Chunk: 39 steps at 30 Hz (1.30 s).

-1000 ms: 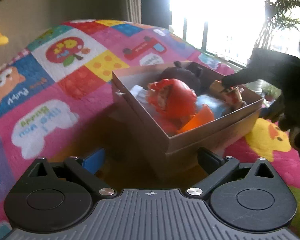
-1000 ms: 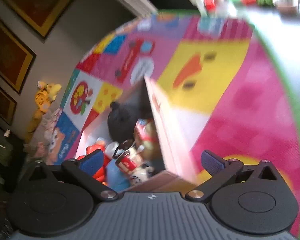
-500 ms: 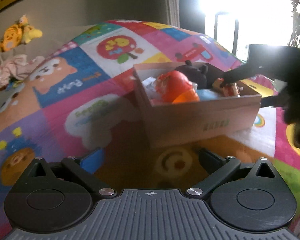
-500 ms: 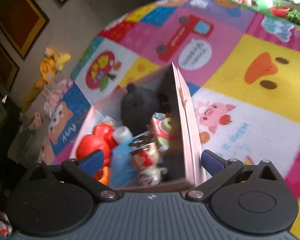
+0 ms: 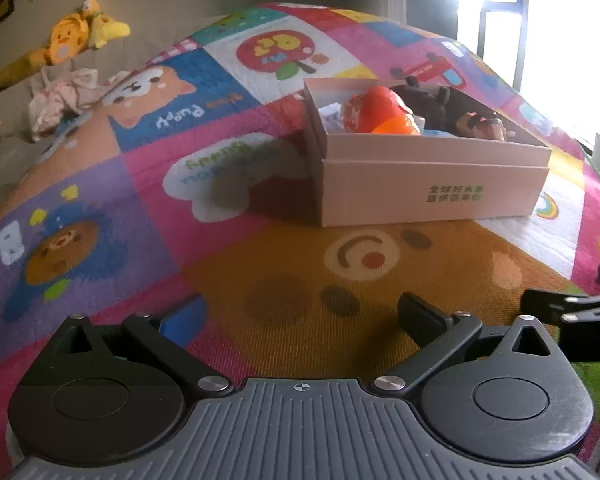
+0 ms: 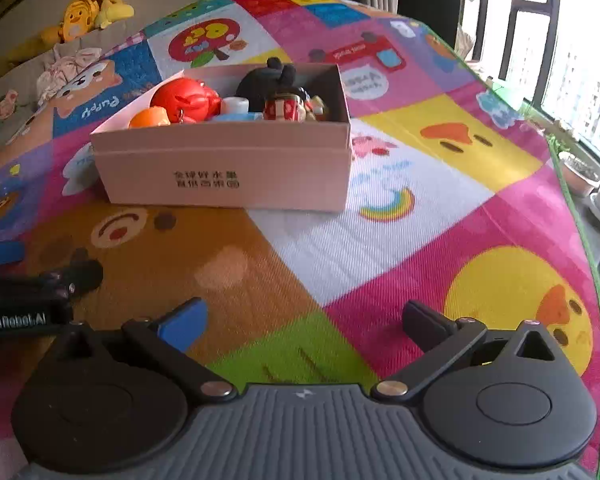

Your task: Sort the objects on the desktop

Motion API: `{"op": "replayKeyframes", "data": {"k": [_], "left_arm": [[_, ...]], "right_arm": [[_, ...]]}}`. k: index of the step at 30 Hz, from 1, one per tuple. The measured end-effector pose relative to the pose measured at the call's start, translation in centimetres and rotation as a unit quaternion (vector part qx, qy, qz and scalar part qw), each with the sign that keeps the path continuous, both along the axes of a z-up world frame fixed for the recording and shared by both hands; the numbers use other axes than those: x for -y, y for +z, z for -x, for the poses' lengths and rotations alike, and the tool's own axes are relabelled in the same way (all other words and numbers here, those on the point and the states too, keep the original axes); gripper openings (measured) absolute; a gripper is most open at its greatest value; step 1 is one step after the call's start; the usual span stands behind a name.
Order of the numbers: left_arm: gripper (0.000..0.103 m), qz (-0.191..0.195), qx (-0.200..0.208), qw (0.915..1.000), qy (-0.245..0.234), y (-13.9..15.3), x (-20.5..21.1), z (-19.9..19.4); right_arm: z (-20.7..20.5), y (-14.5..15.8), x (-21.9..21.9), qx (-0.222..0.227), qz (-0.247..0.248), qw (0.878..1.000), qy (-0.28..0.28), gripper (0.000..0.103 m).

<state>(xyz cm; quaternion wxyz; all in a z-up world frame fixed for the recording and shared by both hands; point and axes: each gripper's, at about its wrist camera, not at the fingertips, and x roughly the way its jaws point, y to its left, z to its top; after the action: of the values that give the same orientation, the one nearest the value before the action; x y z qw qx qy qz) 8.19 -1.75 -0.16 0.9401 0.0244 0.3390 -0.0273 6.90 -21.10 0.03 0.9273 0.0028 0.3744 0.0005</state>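
Note:
A pale cardboard box point(image 5: 432, 188) point(image 6: 228, 168) stands on the colourful play mat. It holds a red round toy point(image 6: 186, 98) point(image 5: 376, 114), an orange piece point(image 6: 150, 117), a black plush point(image 6: 272, 80) point(image 5: 428, 98), a small red-and-white figure point(image 6: 286, 108) and a pale blue item point(image 6: 236, 106). My left gripper point(image 5: 300, 316) is open and empty, low over the mat, well short of the box. My right gripper point(image 6: 304, 318) is open and empty, beside the left one, also back from the box.
The play mat point(image 6: 420, 208) ends in a green edge point(image 6: 580, 216) at the right, with plant pots point(image 6: 580, 168) and a window beyond. Yellow plush toys point(image 5: 80, 36) and crumpled cloth point(image 5: 60, 92) lie at the far left by the wall.
Both grippers have pulled back and away from the box, which now sits farther off. The right gripper, earlier right over the box, has withdrawn and levelled out.

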Motion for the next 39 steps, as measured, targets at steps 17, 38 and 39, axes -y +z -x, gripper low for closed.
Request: {"op": "replayKeyframes", "data": {"k": [17, 38, 39], "left_arm": [[0.103, 0.005, -0.001, 1.0, 0.001, -0.1, 0.1, -0.1], [0.103, 0.005, -0.001, 1.0, 0.001, 0.0, 0.1, 0.0], [0.103, 0.005, -0.001, 1.0, 0.001, 0.0, 0.1, -0.1]], "right_arm": [[0.8, -0.7, 0.1, 0.036, -0.003, 0.999, -0.002, 0.103], [0.9, -0.7, 0.1, 0.036, -0.003, 0.999, -0.002, 0.103], [0.9, -0.7, 0.1, 0.037, -0.003, 0.999, -0.002, 0.103]]}}
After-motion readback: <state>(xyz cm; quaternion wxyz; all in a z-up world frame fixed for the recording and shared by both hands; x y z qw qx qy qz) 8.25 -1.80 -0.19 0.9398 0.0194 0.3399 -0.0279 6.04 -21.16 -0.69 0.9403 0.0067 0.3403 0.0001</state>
